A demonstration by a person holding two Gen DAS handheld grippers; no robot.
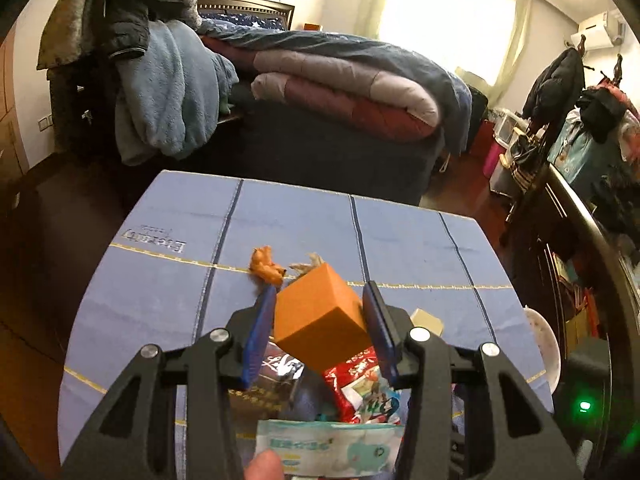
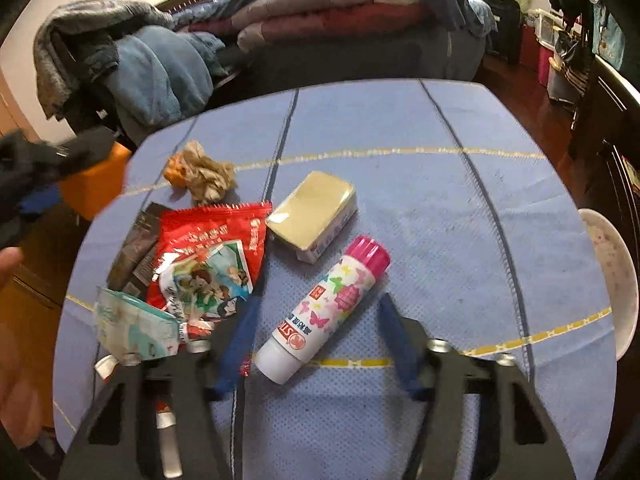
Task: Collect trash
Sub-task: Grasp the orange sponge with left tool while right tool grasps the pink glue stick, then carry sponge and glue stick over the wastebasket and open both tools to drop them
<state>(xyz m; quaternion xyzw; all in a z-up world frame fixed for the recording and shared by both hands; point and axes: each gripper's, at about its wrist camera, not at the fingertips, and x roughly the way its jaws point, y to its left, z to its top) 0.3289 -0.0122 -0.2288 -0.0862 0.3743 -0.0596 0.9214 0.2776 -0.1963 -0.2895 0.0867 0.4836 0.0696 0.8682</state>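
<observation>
Orange box [image 1: 320, 316] clamped in left jaws; glue stick [image 2: 320, 316] between parted right jaws.

Wrappers [image 2: 208, 256] crowd the left; cloth [image 2: 460, 216] right seems clear.

Blown-out window [image 1: 444, 12] glare, dim warm room, fisheye-warped edges, slight motion blur.

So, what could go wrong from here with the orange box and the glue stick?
The left gripper holds the orange box tilted, gripped by its corners; it may twist out. The right gripper straddles the glue stick without pressing it; the round tube could roll away or the left finger could catch the red wrapper.
</observation>
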